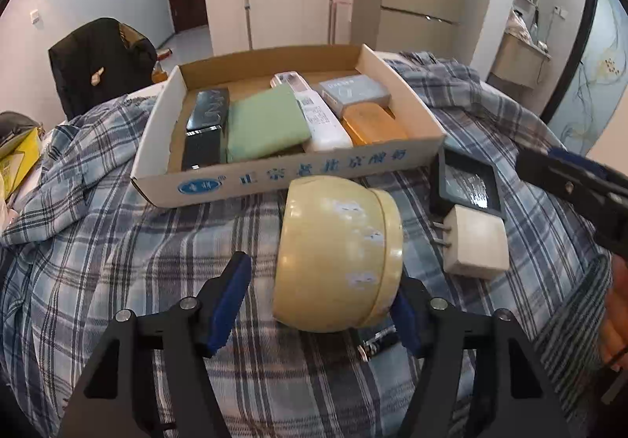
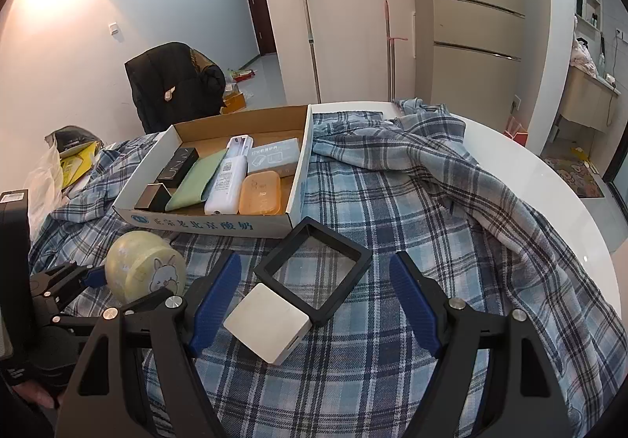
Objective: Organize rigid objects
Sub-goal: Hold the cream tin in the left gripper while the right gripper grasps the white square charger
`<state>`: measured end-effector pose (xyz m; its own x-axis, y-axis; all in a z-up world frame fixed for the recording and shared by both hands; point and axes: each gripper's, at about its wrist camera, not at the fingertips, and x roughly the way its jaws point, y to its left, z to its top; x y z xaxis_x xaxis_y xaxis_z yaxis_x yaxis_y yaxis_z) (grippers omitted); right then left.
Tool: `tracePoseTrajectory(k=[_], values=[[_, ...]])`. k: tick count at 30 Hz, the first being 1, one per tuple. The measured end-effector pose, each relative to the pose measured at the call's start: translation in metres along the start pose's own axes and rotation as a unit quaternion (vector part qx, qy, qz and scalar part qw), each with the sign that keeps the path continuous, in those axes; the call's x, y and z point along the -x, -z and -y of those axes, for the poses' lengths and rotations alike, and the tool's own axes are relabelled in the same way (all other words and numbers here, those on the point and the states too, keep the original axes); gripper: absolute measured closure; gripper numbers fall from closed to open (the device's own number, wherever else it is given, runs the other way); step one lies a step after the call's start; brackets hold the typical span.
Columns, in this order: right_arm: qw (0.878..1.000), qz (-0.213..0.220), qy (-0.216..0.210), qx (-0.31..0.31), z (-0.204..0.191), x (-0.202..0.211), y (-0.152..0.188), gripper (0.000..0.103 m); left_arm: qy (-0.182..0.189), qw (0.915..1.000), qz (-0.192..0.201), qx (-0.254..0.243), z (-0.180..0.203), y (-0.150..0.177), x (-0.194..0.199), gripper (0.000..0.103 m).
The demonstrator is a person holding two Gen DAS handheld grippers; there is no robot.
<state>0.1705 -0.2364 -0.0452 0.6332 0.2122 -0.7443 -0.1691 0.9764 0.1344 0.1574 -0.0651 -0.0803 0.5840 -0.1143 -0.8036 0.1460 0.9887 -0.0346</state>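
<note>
Rigid objects, unsorted: a yellow round jar (image 1: 339, 253), a white plug adapter (image 1: 475, 243) and a black square frame (image 1: 467, 185) lie on the plaid cloth (image 1: 117, 261), outside the box.
Cardboard tray (image 1: 404, 92): open-topped, blue print on its near wall, sitting on the cloth beyond the loose items.
Tray contents: a black box (image 1: 206, 124) at the left, a green pouch (image 1: 265, 124) beside it, a white remote (image 1: 314, 112) lying lengthwise, an orange case (image 1: 373, 124) at the near right, a grey box (image 1: 353, 90) behind that.
Left gripper (image 1: 320, 300): my fingers stand apart with the jar between them. The right pad (image 1: 406, 324) is against the lid end of the jar or just beside it; I cannot tell which. The left pad (image 1: 229, 304) is clear of the jar, with cloth showing in the gap. No clamp on the jar.
Jar attitude: tipped on its side on the cloth, lid end toward the adapter; the right wrist view shows a rabbit drawing on it.
Right gripper (image 2: 314, 300): my fingers are wide apart, hovering over the adapter and the frame, touching neither.
Adapter and frame: the adapter's corner meets the near edge of the frame; the frame lies just in front of the tray's right corner.
Surface: white round table (image 2: 549, 202), largely covered by the cloth.
</note>
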Motion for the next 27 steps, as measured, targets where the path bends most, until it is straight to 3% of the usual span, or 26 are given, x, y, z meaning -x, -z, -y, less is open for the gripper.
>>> tracePoseTrajectory(k=[2,3,7,11,13,16,20,24,27], values=[[1.0,0.001,0.001,0.001,-0.001,0.0,0.0,0.026,0.003,0.9996,0.024,0.012,-0.005,-0.004,0.006,0.039],[1.0,0.001,0.002,0.002,-0.001,0.001,0.0,0.026,0.008,0.9994,0.031,0.012,-0.006,-0.005,0.009,0.05],[1.0,0.006,0.006,0.004,-0.002,0.002,0.0,0.026,0.017,0.9994,0.027,0.015,-0.01,-0.004,0.013,0.051],[1.0,0.005,0.007,-0.001,0.002,0.002,-0.001,0.026,-0.023,0.9993,0.005,-0.028,0.003,-0.003,0.025,0.052],[1.0,0.001,0.005,-0.003,0.003,0.001,-0.001,0.026,-0.02,0.9991,0.0,-0.038,0.008,-0.001,0.032,0.053],[1.0,-0.001,0.004,0.0,0.001,0.0,-0.001,0.026,0.0,0.9995,-0.004,-0.03,0.007,0.0,0.036,0.053],[1.0,0.002,0.005,0.004,0.0,0.0,-0.001,0.026,-0.008,0.9996,-0.009,-0.026,0.005,0.002,0.026,0.053],[1.0,-0.001,0.003,0.002,0.0,0.0,-0.001,0.026,-0.013,0.9995,0.021,-0.018,0.001,0.0,0.021,0.053],[1.0,-0.001,0.004,0.002,0.0,0.0,-0.001,0.026,-0.005,0.9997,0.02,-0.01,-0.003,-0.002,0.014,0.053]])
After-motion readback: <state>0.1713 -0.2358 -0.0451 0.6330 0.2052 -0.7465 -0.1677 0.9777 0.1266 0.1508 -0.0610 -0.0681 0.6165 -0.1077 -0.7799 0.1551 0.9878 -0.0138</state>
